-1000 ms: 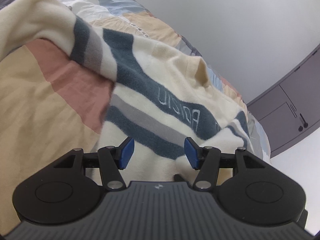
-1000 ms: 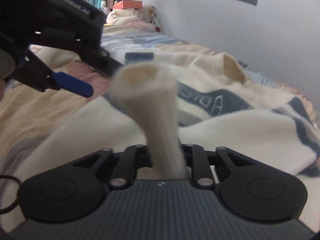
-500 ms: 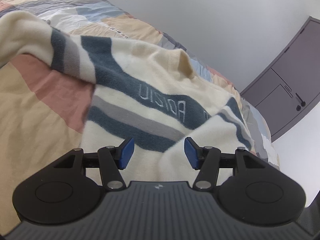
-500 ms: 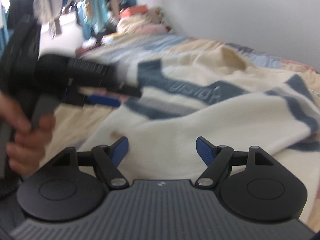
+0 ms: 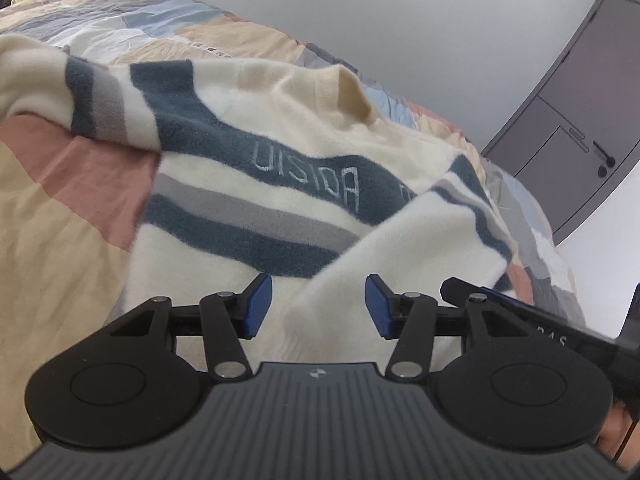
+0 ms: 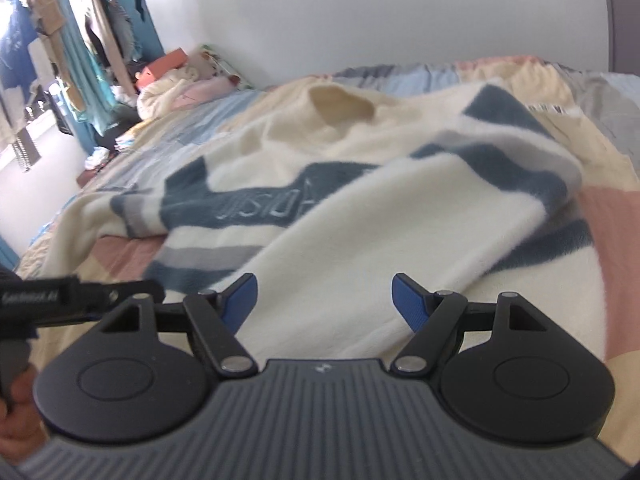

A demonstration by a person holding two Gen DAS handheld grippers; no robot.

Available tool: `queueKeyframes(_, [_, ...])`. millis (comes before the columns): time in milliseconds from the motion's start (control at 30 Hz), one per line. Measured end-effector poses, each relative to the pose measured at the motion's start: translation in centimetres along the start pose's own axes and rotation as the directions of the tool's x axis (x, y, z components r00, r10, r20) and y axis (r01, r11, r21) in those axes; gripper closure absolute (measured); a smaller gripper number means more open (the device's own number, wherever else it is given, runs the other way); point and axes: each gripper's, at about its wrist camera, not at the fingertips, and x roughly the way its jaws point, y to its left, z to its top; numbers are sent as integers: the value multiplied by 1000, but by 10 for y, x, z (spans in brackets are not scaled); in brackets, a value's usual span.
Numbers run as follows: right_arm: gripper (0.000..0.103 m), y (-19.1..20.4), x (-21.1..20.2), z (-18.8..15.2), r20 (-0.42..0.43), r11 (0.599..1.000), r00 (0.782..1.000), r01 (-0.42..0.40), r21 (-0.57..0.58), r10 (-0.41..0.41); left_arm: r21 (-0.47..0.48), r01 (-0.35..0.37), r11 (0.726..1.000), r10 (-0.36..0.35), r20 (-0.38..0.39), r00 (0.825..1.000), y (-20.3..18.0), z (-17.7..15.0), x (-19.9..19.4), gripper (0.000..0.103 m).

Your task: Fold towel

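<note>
A cream towel with dark teal and grey stripes and stitched letters lies rumpled on the bed, one flap folded over the striped part. The same towel fills the middle of the right wrist view. My left gripper hovers open just above the towel's near edge, nothing between its blue pads. My right gripper is open too, above the folded cream flap. The other gripper's black body shows at the right edge of the left wrist view and at the left edge of the right wrist view.
The bed has a patchwork cover in beige, pink and pale blue. A white wall runs along the far side and a grey wardrobe door stands beyond the bed's end. Hanging clothes and piled laundry sit past the bed's head.
My right gripper was shut on a bunched cream part of the towel, then opened and let it drop onto the bed. Both grippers have drawn back a little from the towel.
</note>
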Motion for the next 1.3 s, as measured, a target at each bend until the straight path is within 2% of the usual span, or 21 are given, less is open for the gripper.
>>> queueKeyframes(100, [29,-1,10,-1,-18,1000,1000,4,-7,-4,21,-17,1000,18,-15,1000,-1,-1,10,53])
queueKeyframes(267, [51,0,29,-6,-64,1000,998,2,-16,-3,27,-23,999,26,-100,995,-1,-7,33,60])
queueKeyframes(333, [52,-3,37,-9,-91,1000,996,7,-9,-7,15,-36,999,38,-146,989,0,-11,45,60])
queueKeyframes(433, [54,-6,43,-13,-111,1000,994,17,-20,-19,12,-55,998,56,-169,984,2,-14,53,60])
queueKeyframes(633, [54,-6,42,-16,-104,999,994,21,-33,-24,-65,-34,997,24,-146,989,13,-10,45,60])
queueKeyframes(800, [55,-11,38,-16,-93,1000,996,9,13,-8,-184,-31,982,12,-102,995,31,-1,28,52])
queueKeyframes(900, [55,-15,35,-15,-87,999,996,-1,50,5,-296,-32,955,18,-49,999,54,7,12,47])
queueKeyframes(1000, [55,-17,35,-15,-86,998,996,-7,67,13,-392,-83,916,93,7,996,79,14,-5,45])
queueKeyframes(1067, [55,-17,35,-14,-86,998,996,-6,67,12,-473,-110,874,144,36,989,101,20,-20,44])
queueKeyframes(1133, [55,-17,35,-14,-86,998,996,-8,69,13,-537,-141,832,202,58,978,122,28,-35,44])
queueKeyframes(1200, [55,-18,35,-15,-85,997,996,-12,78,19,-584,-182,791,276,75,958,143,39,-53,44])
queueKeyframes(1300, [55,-20,35,-14,-84,995,996,-19,94,27,-599,-260,757,380,80,922,167,58,-73,42])
